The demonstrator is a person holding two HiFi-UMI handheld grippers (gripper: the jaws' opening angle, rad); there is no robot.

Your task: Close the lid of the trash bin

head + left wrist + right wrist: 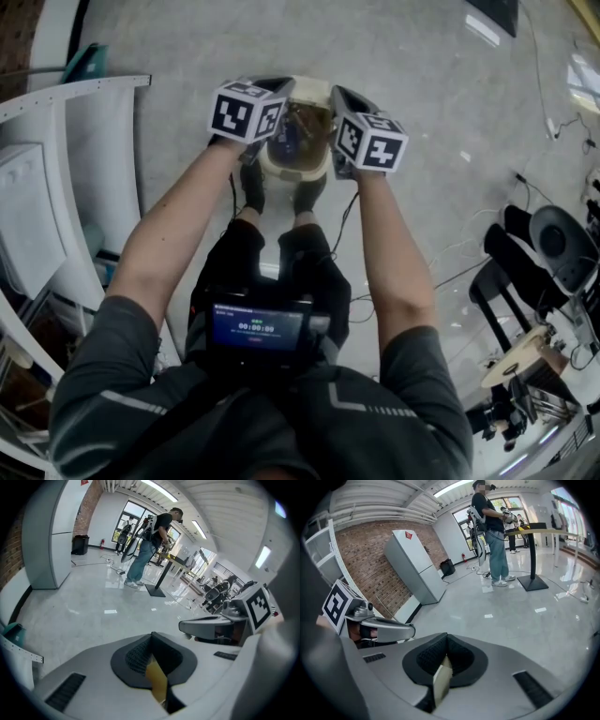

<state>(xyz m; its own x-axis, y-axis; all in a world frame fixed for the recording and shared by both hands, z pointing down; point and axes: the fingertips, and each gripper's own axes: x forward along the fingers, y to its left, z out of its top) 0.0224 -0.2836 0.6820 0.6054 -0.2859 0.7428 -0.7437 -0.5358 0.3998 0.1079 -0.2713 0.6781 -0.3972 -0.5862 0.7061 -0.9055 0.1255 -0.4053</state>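
In the head view a round cream trash bin stands on the floor just past the person's shoes. Its top is open and I can see its dark inside. A cream piece at its far edge looks like the raised lid. My left gripper hovers over the bin's left side and my right gripper over its right side, both above it. In the left gripper view the left gripper has its jaws shut on nothing. The right gripper is also shut and empty.
White shelving stands close on the left. Black chairs and floor cables lie to the right. A person stands at a tall table across the glossy floor. A grey cabinet leans by the brick wall.
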